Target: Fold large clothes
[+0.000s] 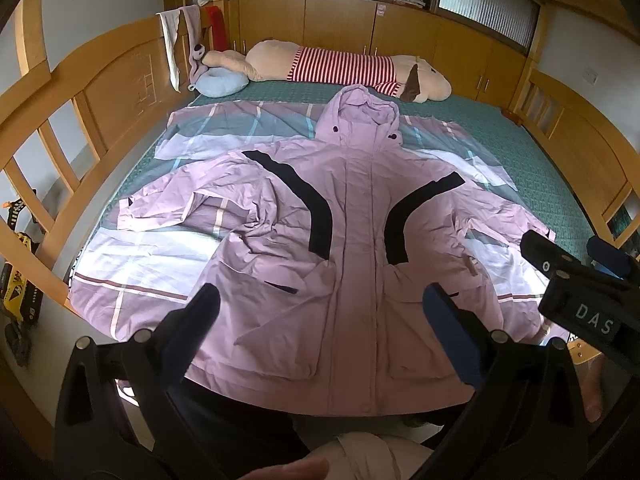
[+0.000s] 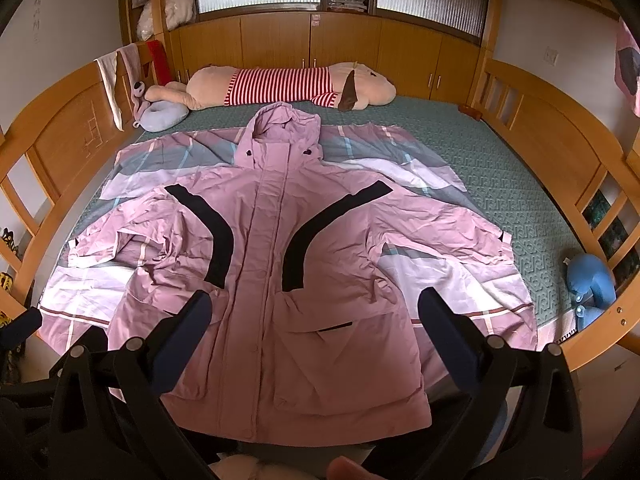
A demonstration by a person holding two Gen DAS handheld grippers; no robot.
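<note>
Your pink hooded jacket lies face up and spread flat on the plaid sheet over the bed, hood toward the striped plush toy, hem at the near edge. No fold shows yet: both sleeves lie out to the sides, the one toward the wooden rail rumpled. Your left hand-held gripper and right hand-held gripper hover above the hem, jaws spread wide and empty. The whole fold remains ahead of you.

Jacket: matt lilac cloth, creased. Sheet: smooth checked cotton. Bed frame: glossy varnished wood. Left gripper: matt black plastic.
</note>
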